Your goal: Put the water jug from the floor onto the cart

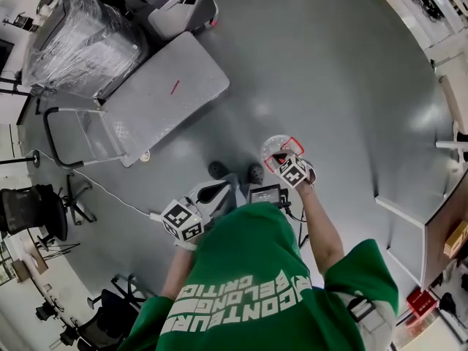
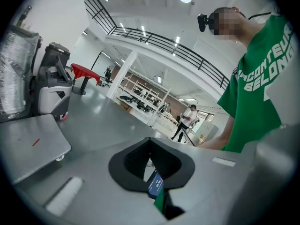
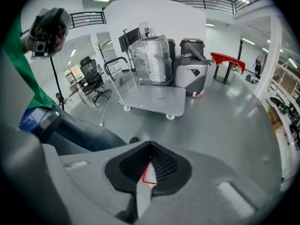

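The water jug (image 1: 273, 147), clear and round with a red handle, stands on the grey floor just in front of the person's feet. My right gripper (image 1: 284, 159) points steeply down at it, jaws shut; whether they touch the handle I cannot tell. In the right gripper view a sliver of the jug (image 3: 149, 173) with its red edge shows just past the closed jaws. The flat platform cart (image 1: 164, 86) with its push handle stands further off to the left, also seen as the cart (image 3: 157, 100). My left gripper (image 1: 216, 191) hangs shut and holds nothing, near the person's waist.
Behind the cart stand a plastic-wrapped load (image 1: 77, 39) and a grey machine (image 1: 172, 2). Office chairs (image 1: 33, 210) and a floor cable (image 1: 110, 192) lie at the left. Tables (image 1: 439, 203) line the right. A person (image 2: 183, 123) walks far off.
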A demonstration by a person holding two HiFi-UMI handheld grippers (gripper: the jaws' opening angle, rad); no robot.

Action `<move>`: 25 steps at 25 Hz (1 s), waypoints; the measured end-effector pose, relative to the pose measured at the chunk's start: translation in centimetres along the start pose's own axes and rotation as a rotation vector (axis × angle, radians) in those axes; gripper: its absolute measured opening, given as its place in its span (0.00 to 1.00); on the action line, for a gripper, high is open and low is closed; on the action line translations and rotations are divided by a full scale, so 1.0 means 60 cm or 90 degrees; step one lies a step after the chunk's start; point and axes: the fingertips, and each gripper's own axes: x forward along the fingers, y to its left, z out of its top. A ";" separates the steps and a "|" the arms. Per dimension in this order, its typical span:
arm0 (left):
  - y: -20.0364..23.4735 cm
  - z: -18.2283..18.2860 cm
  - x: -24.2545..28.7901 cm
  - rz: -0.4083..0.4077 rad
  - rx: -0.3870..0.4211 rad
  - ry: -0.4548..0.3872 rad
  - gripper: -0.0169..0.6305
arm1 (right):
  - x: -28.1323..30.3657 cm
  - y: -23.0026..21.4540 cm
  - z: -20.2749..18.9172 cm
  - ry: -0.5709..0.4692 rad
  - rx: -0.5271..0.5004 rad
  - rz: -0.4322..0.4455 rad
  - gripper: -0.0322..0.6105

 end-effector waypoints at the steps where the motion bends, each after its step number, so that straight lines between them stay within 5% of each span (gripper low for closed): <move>1: 0.000 -0.001 0.001 -0.001 0.000 0.004 0.05 | 0.006 -0.002 -0.009 0.004 0.004 0.000 0.04; 18: -0.011 -0.043 0.050 -0.040 -0.023 0.104 0.05 | 0.104 -0.063 -0.145 0.033 0.139 -0.035 0.05; 25: -0.007 -0.058 0.067 -0.039 -0.040 0.112 0.05 | 0.146 -0.074 -0.204 0.062 0.169 -0.049 0.14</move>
